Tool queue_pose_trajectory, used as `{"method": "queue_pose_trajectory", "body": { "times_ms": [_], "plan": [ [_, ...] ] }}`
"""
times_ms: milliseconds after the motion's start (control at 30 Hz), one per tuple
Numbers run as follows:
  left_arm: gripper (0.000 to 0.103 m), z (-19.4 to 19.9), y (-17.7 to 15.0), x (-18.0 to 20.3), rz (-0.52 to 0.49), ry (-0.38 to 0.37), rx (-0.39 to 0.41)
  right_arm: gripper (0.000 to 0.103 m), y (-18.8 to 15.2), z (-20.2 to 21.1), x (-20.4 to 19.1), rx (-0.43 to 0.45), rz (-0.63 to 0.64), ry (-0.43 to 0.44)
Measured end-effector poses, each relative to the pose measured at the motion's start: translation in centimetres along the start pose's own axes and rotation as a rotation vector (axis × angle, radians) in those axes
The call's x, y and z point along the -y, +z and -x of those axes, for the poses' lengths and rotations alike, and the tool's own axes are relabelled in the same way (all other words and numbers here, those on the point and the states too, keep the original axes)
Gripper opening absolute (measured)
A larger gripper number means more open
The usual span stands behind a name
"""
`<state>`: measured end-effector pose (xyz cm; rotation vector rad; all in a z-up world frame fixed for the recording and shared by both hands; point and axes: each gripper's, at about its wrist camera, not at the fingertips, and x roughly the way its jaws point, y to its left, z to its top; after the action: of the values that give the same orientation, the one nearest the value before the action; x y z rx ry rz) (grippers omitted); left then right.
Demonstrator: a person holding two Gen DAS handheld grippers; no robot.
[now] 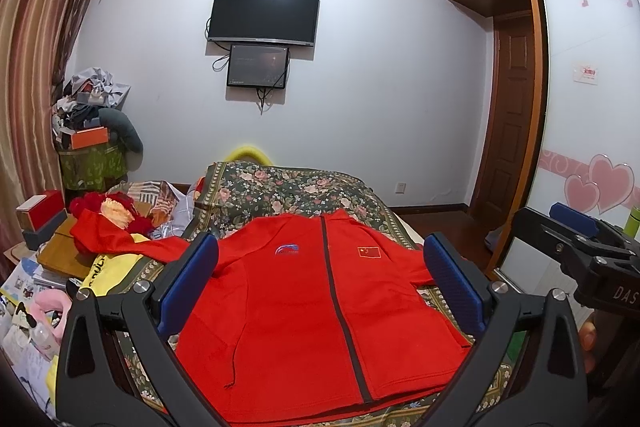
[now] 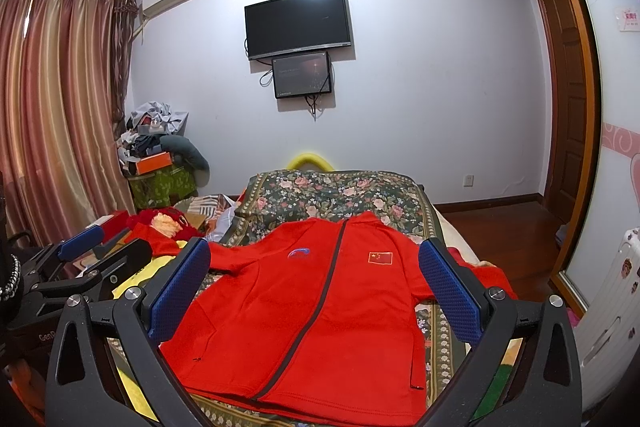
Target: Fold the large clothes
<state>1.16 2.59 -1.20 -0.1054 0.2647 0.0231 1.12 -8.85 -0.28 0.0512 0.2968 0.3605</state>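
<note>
The red zip-front jacket (image 1: 312,311) has its hem cut off by the frame's bottom edge, and its small blue chest logo (image 1: 288,250) is unreadable

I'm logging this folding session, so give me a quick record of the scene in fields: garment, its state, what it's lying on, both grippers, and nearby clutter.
garment: red jacket, dark zipper, flag patch on chest
state: spread flat, front up, zipped, unfolded; one sleeve stretched out to the left
surface: floral bedspread
left gripper: open, holding nothing, above the jacket
right gripper: open, holding nothing, above the jacket
clutter: yellow cloth beside the jacket; boxes and papers left of the bed
</note>
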Motion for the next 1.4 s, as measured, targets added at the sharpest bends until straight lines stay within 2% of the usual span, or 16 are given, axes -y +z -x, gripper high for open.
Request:
{"method": "queue_pose_trajectory", "body": {
  "times_ms": [467,767,1067,1300,1400],
  "plan": [
    [0.103,-0.7,-0.1,-0.7,0.015,0.004,-0.015,0.103,-0.7,-0.7,0.1,-0.026,0.0,0.001],
    [0.103,-3.0,-0.5,-2.1,0.03,0.019,-0.054,0.103,-0.7,-3.3,0.4,-0.087,-0.004,-0.006],
    [0.103,-7.8,-0.7,-6.3,0.069,0.088,-0.111,0.103,-1.8,-8.2,1.1,-0.198,0.005,-0.022],
    [0.103,-12.9,-1.1,-11.7,0.093,0.18,-0.166,0.103,-3.3,-14.0,2.9,-0.347,-0.006,-0.082],
    [0.103,-15.4,-1.4,-14.6,0.094,0.247,-0.182,0.103,-3.8,-16.9,3.8,-0.428,-0.044,-0.109]
  ]
}}
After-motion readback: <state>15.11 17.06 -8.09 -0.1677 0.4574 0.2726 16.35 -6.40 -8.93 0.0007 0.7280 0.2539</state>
